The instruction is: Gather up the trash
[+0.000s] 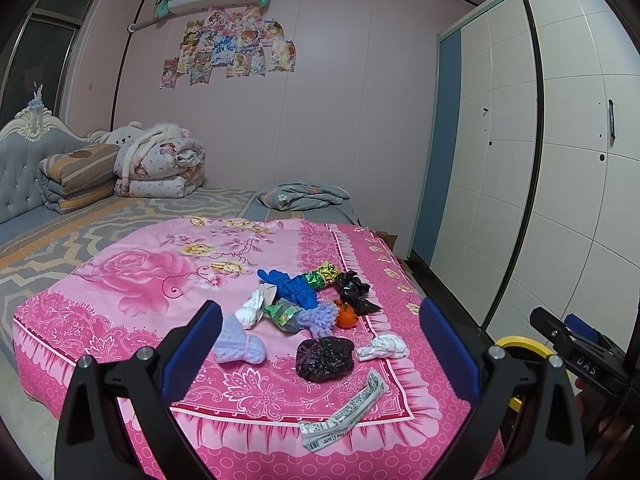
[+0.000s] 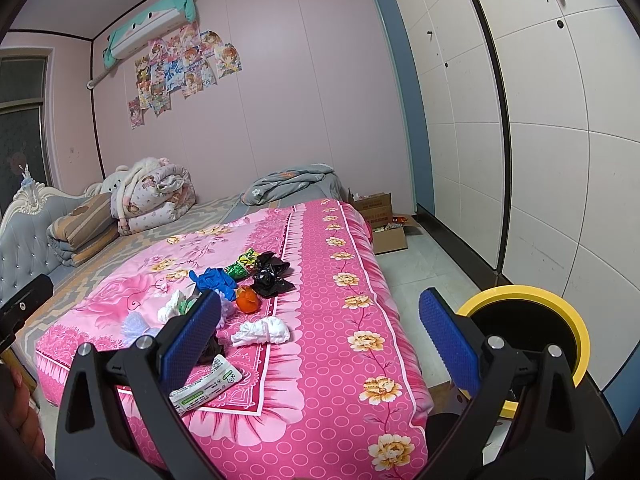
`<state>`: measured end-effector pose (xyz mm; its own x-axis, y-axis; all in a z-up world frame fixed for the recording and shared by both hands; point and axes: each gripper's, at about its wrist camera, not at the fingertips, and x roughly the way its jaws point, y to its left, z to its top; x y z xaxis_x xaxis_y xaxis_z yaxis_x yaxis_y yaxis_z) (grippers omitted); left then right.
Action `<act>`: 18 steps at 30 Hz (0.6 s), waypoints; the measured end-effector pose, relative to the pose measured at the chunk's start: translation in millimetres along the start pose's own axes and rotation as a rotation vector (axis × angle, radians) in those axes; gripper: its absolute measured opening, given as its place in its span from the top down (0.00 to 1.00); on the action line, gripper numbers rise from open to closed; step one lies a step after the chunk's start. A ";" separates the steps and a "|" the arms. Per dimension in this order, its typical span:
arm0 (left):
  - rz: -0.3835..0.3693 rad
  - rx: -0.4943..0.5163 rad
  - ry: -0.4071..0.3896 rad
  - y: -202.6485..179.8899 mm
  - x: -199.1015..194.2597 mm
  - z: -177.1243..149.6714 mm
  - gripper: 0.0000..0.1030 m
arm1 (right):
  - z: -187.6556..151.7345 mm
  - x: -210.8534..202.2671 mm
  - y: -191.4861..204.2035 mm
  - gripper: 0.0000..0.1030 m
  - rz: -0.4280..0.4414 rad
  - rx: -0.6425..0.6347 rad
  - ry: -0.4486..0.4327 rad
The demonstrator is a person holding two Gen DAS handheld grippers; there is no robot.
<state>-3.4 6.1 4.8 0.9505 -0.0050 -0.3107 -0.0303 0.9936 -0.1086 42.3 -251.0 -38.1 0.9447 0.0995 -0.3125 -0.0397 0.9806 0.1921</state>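
Trash lies on the near corner of a pink floral bedspread (image 1: 132, 280): a flattened white wrapper (image 1: 346, 412), a black plastic bag (image 1: 325, 358), a white tissue wad (image 1: 382, 347), an orange peel (image 1: 346, 315), a blue glove (image 1: 294, 286), a green-gold wrapper (image 1: 322, 274) and lilac fluffy pieces (image 1: 238, 344). My left gripper (image 1: 320, 350) is open and empty above the near edge. My right gripper (image 2: 320, 340) is open and empty over the bed's right side; the wrapper (image 2: 206, 386) and tissue wad (image 2: 262, 330) lie by its left finger. A yellow-rimmed bin (image 2: 552, 332) stands on the floor to the right.
Folded quilts (image 1: 160, 168) and a padded headboard (image 1: 20, 168) are at the far left. A white wardrobe (image 1: 520, 160) lines the right wall. Open cardboard boxes (image 2: 384, 224) sit on the floor past the bed. The right gripper's body (image 1: 580, 356) shows in the left wrist view.
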 end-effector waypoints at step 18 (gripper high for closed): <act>0.002 0.000 -0.001 -1.1 0.7 1.1 0.08 | -17.3 7.6 9.8 0.08 -0.002 0.003 0.014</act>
<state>-2.4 5.1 5.8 0.9508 -0.0031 -0.3097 -0.0319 0.9937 -0.1079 43.5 -237.7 -54.7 0.9402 0.0998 -0.3258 -0.0366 0.9802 0.1946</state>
